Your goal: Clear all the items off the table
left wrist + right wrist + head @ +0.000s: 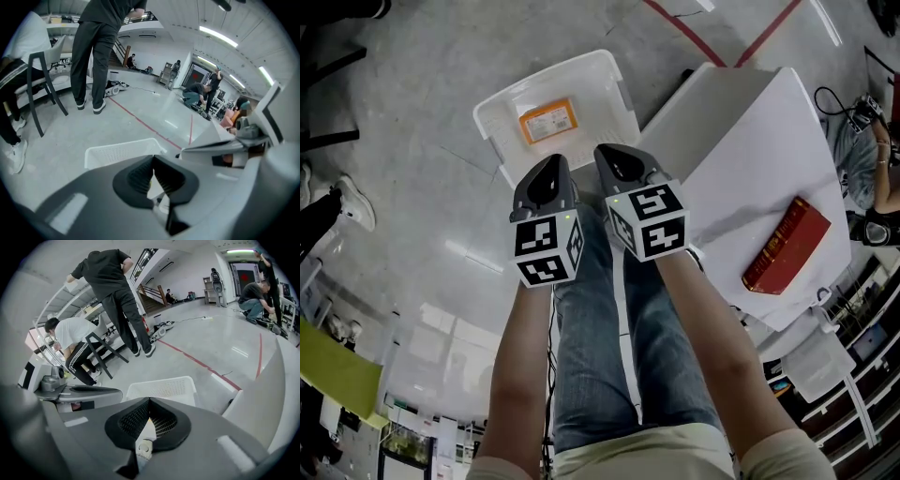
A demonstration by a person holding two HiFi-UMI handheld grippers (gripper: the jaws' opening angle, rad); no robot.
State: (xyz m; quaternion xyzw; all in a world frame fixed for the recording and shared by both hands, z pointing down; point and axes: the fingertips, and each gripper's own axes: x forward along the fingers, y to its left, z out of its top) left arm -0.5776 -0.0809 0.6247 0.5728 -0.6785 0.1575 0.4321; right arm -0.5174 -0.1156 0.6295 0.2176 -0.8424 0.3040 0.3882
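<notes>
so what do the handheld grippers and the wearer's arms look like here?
The left grey plastic gripper and right grey plastic gripper match: tapered grey shells, black ribbed claw pads, a white cube with black square markers and a small green light. Forearms bare; pale short sleeves, blue jeans.

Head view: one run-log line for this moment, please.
left gripper shut, empty | right gripper shut, empty | orange packet in white basket | red book on table
</notes>
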